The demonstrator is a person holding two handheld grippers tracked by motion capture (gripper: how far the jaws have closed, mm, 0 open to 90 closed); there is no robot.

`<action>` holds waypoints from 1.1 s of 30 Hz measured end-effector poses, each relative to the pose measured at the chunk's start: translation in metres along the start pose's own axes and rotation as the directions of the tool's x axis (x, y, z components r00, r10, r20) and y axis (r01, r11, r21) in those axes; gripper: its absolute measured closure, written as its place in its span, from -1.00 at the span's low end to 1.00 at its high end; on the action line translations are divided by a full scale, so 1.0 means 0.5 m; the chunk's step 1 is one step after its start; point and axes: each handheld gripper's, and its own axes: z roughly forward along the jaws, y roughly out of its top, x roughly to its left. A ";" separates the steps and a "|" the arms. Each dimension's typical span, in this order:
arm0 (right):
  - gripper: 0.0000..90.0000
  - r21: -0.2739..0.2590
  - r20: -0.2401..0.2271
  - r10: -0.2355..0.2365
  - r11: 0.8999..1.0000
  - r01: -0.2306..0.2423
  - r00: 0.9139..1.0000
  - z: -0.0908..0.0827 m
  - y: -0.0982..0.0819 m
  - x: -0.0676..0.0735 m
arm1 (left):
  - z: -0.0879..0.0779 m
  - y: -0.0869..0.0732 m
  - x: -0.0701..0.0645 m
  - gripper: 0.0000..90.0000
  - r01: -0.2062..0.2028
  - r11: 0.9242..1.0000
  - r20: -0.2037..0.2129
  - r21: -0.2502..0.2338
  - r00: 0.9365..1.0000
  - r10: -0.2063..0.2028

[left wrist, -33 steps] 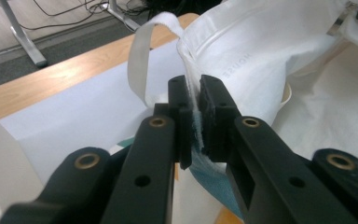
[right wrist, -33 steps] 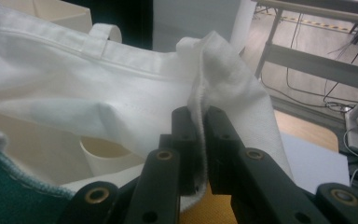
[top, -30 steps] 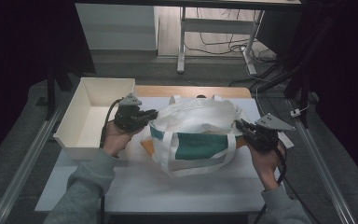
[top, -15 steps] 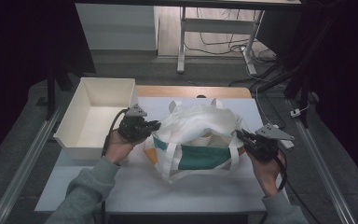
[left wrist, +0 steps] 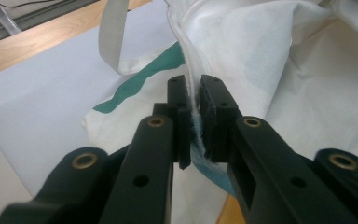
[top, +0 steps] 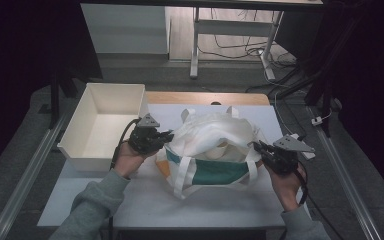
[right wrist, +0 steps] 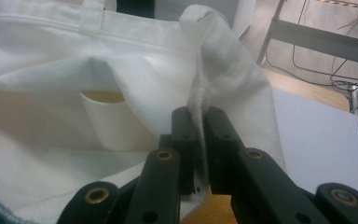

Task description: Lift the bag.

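Note:
A white tote bag (top: 215, 145) with a green band and white straps stands open in the middle of the white table (top: 180, 205). My left gripper (top: 166, 135) is shut on the bag's left rim; the left gripper view has the cloth edge (left wrist: 191, 88) pinched between the pads. At the other side my right gripper (top: 258, 148) is shut on the right rim, whose folded seam (right wrist: 203, 116) runs between its jaws. The two grips hold the mouth spread. Inside the bag a pale cup-like thing (right wrist: 109, 123) stands.
A white open box (top: 105, 122) sits at the table's left, right beside my left hand. A wooden strip (top: 205, 97) runs along the far edge. Beyond it stand table legs (top: 195, 45) and floor cables (top: 250, 47).
Both grippers have come toward the near edge with the bag's rims, and the bag's mouth has spread open. Its green band now faces the near side, lower than before.

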 end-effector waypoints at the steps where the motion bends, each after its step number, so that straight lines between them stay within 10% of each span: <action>1: 0.86 0.005 0.000 0.000 1.000 0.000 1.000 0.001 -0.001 0.000 | 0.001 -0.001 0.000 0.82 -0.001 1.000 0.000 0.002 1.000 0.001; 25: 0.85 0.051 -0.012 0.014 0.999 -0.014 1.000 0.014 -0.023 -0.004 | 0.018 -0.012 -0.011 0.79 -0.017 0.999 -0.008 0.030 1.000 0.017; 33: 0.32 -0.009 -0.003 -0.007 1.000 0.007 1.000 -0.017 0.004 0.000 | -0.011 -0.003 -0.016 0.18 -0.012 0.999 -0.005 -0.034 1.000 0.011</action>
